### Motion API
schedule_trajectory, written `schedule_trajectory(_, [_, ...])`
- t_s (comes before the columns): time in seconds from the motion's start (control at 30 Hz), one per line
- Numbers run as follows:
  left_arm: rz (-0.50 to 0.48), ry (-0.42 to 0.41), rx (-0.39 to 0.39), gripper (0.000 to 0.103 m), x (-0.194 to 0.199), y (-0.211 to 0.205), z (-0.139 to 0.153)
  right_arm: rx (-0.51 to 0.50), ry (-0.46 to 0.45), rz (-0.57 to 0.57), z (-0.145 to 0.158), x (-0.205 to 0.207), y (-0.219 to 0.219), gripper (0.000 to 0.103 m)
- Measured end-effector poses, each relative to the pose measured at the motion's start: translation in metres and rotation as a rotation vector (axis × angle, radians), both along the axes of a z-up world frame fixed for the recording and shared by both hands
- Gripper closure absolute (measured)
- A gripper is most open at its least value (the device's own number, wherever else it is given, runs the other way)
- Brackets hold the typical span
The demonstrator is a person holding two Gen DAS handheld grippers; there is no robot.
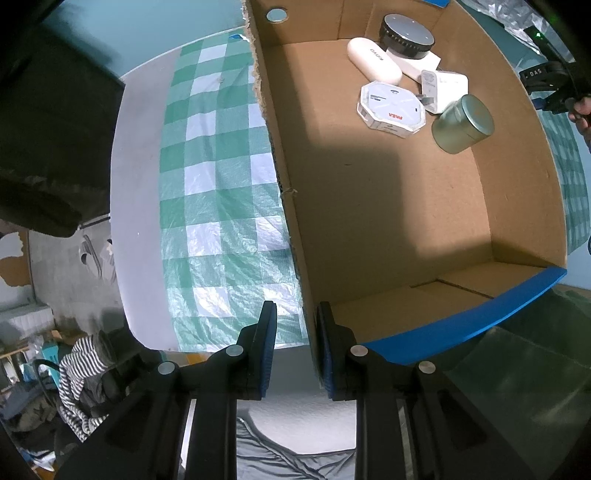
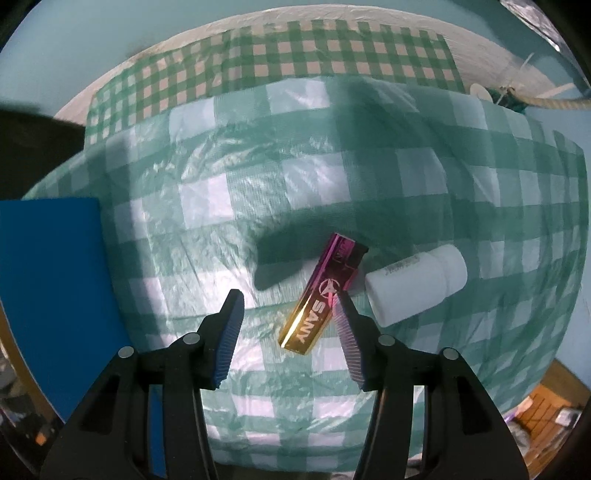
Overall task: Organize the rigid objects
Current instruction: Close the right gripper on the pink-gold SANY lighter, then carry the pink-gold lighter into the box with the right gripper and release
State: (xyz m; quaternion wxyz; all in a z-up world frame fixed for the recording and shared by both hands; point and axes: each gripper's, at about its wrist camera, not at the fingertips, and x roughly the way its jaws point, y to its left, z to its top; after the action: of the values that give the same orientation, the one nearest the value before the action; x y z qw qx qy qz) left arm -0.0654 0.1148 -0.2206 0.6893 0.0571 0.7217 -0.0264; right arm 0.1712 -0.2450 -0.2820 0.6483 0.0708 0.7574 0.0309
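My left gripper [image 1: 295,332] is shut on the near side wall of an open cardboard box [image 1: 388,206], with one pad on each side of the wall. At the box's far end lie a white case [image 1: 373,61], a black round speaker [image 1: 406,35], a white octagonal pack [image 1: 391,105], a white adapter [image 1: 445,88] and a green tin [image 1: 463,123]. My right gripper [image 2: 288,295] is open and points down over the checked tablecloth. A pink-and-gold lighter [image 2: 325,291] lies flat on the cloth, close by the right finger [image 2: 349,332]; neither pad presses on it.
A white plastic bottle [image 2: 417,284] lies on its side just right of the lighter. The box's blue flap [image 2: 51,295] fills the left of the right wrist view. A rope [image 2: 535,101] runs along the far right. The bed edge drops off behind both grippers.
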Motion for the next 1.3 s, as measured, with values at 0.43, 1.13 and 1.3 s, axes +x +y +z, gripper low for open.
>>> schedule_trajectory(0.43, [0.003,0.006,0.005,0.081,0.001,0.0,-0.001,-0.036,-0.007,-0.058,-0.003,0.003,-0.008,0.053])
schedule_trajectory(1.13, [0.005,0.005,0.005,0.081,0.001,0.0,-0.002,0.005,-0.037,0.248,-0.009,-0.021,0.022,0.079])
schedule_trajectory(1.3, [0.004,0.002,0.004,0.081,0.002,-0.001,-0.001,-0.058,-0.054,0.268,-0.012,-0.021,0.036,0.068])
